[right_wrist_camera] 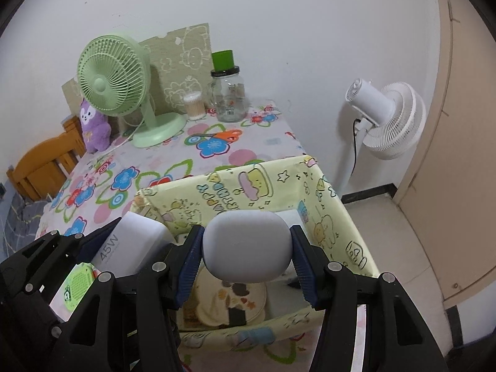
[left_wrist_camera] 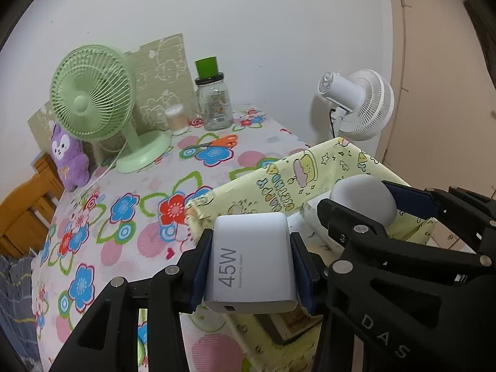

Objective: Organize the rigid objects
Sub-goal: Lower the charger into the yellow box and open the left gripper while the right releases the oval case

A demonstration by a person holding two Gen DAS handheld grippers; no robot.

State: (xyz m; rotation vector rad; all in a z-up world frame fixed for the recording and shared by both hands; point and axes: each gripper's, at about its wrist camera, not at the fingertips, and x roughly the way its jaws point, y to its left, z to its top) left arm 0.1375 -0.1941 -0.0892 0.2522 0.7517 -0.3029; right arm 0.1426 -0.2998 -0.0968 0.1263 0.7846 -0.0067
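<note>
**Both grippers loaded above the yellow box**

The left gripper (left_wrist_camera: 251,266) has its jaws closed partway on a white 45W charger (left_wrist_camera: 249,263), the blue pads pressed flat against its two sides; the USB port faces the camera. The right gripper (right_wrist_camera: 246,248) has its jaws set a little wider, clamped on a rounded white earbud case (right_wrist_camera: 248,245), one pad on each end. Neither object touches anything but the pads.

Both held objects hang over a yellow cartoon-print box (right_wrist_camera: 328,214) with "Happy Birthday" lettering, which sits at the near corner of the desk (left_wrist_camera: 148,186). The charger is above the box's left side and the earbud case is above its middle, so the two grippers are side by side and close together. Inside the box, under the earbud case, lies a round cream item with small coloured shapes (right_wrist_camera: 232,300); what it is cannot be told.

Farther out on the flowered desk cover lie orange-handled scissors (left_wrist_camera: 217,142). Along the back stand a green desk fan (left_wrist_camera: 93,93), a purple plush toy (left_wrist_camera: 69,161), a tub of cotton swabs (right_wrist_camera: 193,105) and a glass jar (left_wrist_camera: 217,102) with a green cup (left_wrist_camera: 206,66) on its lid. A white standing fan (right_wrist_camera: 387,117) stands on the floor beside the desk, by the wall.
</note>
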